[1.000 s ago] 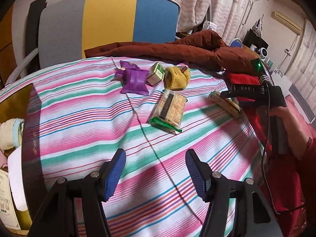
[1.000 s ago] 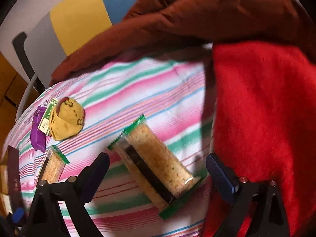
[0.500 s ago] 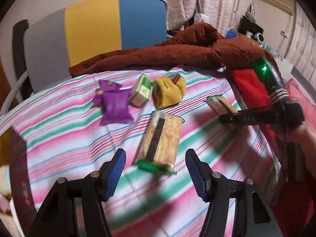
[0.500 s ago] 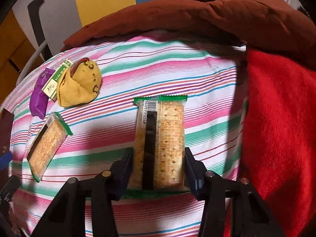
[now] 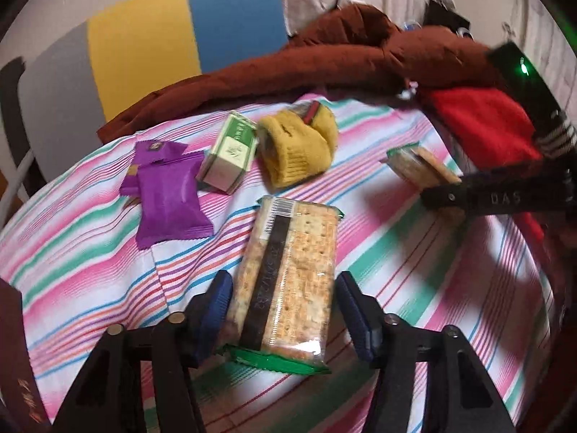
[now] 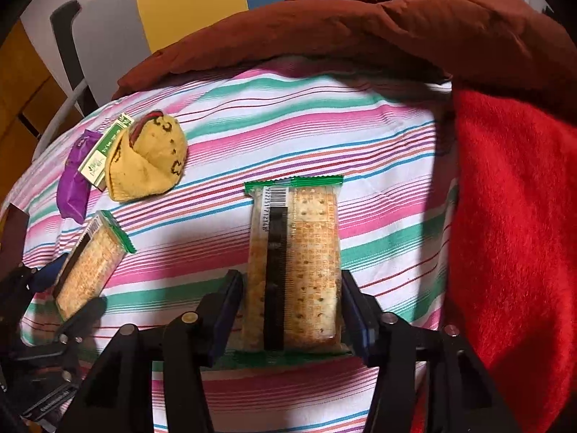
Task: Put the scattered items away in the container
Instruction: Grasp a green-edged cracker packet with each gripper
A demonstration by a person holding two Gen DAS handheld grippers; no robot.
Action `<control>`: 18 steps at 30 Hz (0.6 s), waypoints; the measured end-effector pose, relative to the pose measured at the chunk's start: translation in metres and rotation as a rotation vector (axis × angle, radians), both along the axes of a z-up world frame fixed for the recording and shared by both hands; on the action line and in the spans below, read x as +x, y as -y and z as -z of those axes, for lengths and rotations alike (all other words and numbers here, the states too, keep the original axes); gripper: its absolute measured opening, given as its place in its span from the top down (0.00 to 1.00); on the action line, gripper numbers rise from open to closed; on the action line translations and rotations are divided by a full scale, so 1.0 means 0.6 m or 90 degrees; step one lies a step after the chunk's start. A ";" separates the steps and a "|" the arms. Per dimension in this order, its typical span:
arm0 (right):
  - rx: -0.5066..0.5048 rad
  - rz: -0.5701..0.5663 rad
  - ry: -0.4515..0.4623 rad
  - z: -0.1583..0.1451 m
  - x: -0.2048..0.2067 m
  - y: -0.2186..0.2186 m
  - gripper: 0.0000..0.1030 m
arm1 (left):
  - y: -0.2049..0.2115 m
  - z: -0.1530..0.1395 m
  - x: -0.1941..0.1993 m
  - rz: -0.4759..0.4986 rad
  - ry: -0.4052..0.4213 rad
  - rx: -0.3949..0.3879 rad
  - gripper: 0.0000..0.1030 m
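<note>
Two cracker packs lie on the striped cloth. In the left wrist view my left gripper point(image 5: 283, 303) is open with its blue pads on either side of one cracker pack point(image 5: 288, 281). In the right wrist view my right gripper point(image 6: 290, 306) has its pads against the sides of the other cracker pack point(image 6: 294, 267), which lies flat on the cloth. A purple packet point(image 5: 169, 198), a green and white box point(image 5: 229, 158) and a yellow sock bundle point(image 5: 297, 144) lie beyond. No container shows apart from a dark edge at the far left.
A brown jacket point(image 6: 360, 25) lies across the back of the cloth and a red blanket point(image 6: 512, 234) covers its right side. A chair point(image 5: 144, 43) with grey, yellow and blue panels stands behind. A dark brown edge point(image 5: 14, 353) shows at the far left.
Both grippers moved forward over the cloth. The left now straddles one cracker pack. The right narrowed from wide open until its pads met the sides of the other pack.
</note>
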State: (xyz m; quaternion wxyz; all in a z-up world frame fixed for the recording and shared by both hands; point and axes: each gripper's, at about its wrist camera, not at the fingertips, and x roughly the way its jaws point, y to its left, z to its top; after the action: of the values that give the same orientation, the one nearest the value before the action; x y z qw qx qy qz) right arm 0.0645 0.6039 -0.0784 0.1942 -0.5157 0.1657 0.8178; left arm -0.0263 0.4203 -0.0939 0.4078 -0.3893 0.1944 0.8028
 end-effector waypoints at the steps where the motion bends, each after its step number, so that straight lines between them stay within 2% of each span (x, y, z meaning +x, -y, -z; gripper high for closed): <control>1: 0.003 0.001 0.000 -0.001 0.003 -0.001 0.54 | 0.004 0.001 0.000 -0.001 -0.003 0.009 0.48; 6: -0.023 0.017 -0.020 -0.013 0.032 -0.002 0.54 | 0.022 0.003 0.012 0.013 -0.031 0.020 0.49; 12: -0.036 0.017 -0.036 -0.019 0.042 -0.013 0.54 | 0.050 0.002 0.030 -0.009 -0.034 0.036 0.49; 18: -0.020 0.009 -0.054 -0.036 0.061 0.000 0.54 | 0.074 -0.001 0.043 -0.036 -0.031 0.052 0.49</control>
State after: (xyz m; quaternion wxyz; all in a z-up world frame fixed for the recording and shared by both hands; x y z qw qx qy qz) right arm 0.1011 0.6037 -0.0566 0.1846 -0.4824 0.1899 0.8350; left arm -0.0003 0.3756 -0.0932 0.3952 -0.3581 0.1604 0.8306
